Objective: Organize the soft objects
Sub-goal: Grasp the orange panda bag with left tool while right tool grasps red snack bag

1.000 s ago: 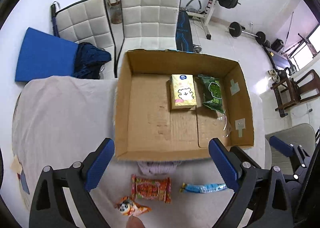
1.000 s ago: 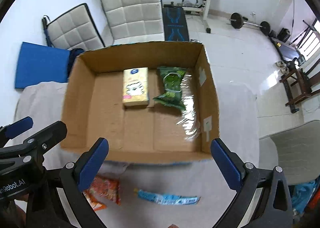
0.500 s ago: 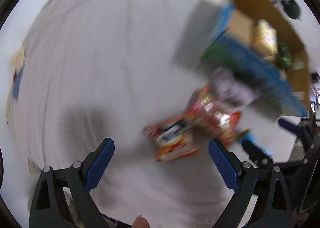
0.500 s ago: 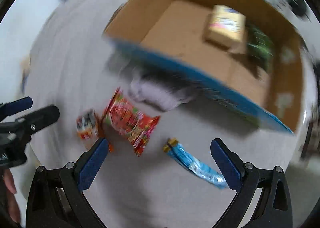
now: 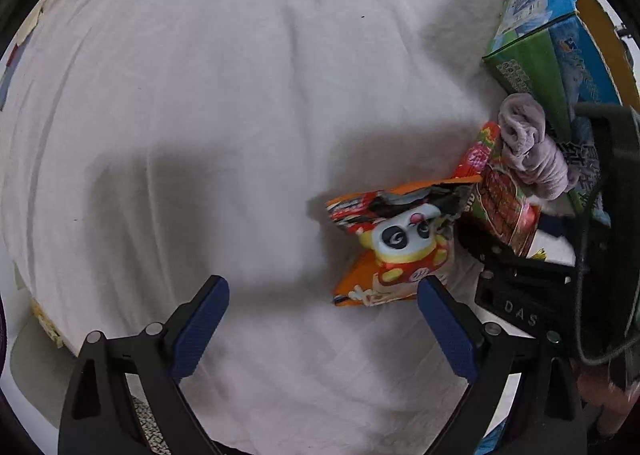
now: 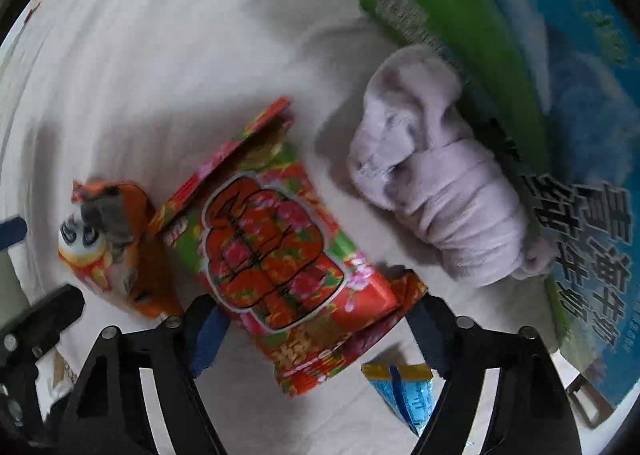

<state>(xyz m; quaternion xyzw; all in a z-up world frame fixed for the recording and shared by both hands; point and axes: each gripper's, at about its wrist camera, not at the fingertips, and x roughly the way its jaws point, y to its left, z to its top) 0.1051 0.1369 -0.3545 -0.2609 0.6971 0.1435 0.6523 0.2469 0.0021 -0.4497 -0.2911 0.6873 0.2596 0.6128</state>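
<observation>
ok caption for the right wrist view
Open right gripper straddling a red snack bag beside rolled lilac socks.

Red snack packet point(image 6: 280, 255) beside lavender cloth roll point(image 6: 432, 191)

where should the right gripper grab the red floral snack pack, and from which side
Grip the red pack across its puffy middle, coming from above along its short width. The right gripper already straddles its near end, open. The flat sealed ends offer less hold, and the panda pack crowds one side.

Orange panda packet point(image 5: 394, 243), red floral packet point(image 6: 276, 251), lilac cloth point(image 6: 432, 195)
</observation>
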